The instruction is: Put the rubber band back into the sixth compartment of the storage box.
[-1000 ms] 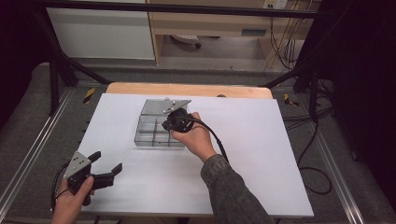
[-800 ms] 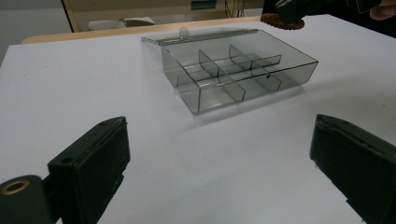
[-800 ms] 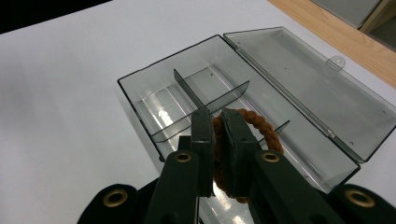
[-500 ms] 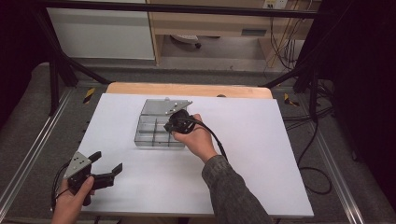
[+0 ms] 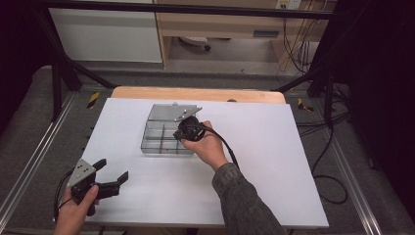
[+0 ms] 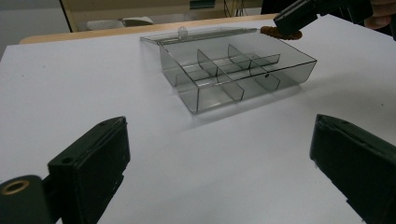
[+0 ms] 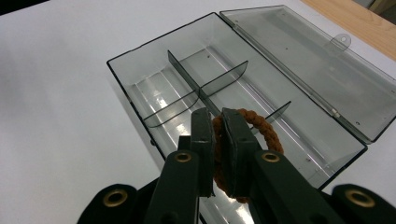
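Above the near end of the clear plastic organiser box (image 7: 243, 93), one brown braided hair tie (image 7: 254, 122) hangs pinched in the closed jaws of the right gripper (image 7: 214, 140). That single box sits open on the white worktop (image 5: 274, 161), its lid (image 7: 308, 60) laid flat, thin dividers splitting it into several compartments; no writing can be read on it. Near the front left corner, well apart from the box, the left gripper (image 5: 111, 171) rests with its jaws open and nothing between them.

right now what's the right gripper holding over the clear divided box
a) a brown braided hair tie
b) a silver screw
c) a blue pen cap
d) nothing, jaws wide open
a: the right gripper has its jaws pinched on a brown braided hair tie above the open clear box.
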Demonstrator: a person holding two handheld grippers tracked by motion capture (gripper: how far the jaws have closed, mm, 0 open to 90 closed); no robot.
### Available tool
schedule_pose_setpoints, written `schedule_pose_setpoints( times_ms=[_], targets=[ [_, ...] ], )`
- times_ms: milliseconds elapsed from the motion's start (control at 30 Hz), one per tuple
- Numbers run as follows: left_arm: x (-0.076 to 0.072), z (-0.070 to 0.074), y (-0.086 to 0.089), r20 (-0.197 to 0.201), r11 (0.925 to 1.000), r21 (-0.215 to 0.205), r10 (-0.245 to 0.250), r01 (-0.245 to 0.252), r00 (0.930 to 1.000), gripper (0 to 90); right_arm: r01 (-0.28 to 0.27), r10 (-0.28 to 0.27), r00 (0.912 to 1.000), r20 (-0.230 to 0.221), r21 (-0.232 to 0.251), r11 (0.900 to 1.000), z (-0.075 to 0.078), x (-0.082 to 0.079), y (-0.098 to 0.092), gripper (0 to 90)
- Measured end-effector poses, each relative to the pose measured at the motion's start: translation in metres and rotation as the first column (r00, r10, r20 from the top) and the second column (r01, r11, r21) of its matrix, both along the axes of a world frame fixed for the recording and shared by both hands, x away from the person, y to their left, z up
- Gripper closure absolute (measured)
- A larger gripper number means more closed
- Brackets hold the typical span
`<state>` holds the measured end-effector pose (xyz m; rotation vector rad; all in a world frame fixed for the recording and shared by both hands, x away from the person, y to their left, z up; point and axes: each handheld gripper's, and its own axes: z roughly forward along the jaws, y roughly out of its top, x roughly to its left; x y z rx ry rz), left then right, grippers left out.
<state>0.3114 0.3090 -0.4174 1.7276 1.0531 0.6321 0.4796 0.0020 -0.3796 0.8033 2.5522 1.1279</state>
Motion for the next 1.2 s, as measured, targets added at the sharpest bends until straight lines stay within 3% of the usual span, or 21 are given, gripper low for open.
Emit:
schedule_pose_setpoints(
  times_ms=[533,1200],
  targets=[
    [0.000,0.000,0.000,-0.004,1.0000,0.000,0.000,0.000,1.0000,5.2,0.007,-0.007,0.9993,-0.035,-0.007,1.000,-0.012,0.000,-0.007,84.1],
    [0.000,0.000,0.000,-0.005,1.0000,0.003,-0.002,0.002,1.0000,5.2,0.001,-0.002,0.9987,-0.051,-0.019,1.000,-0.017,0.000,-0.007,84.1]
  ],
)
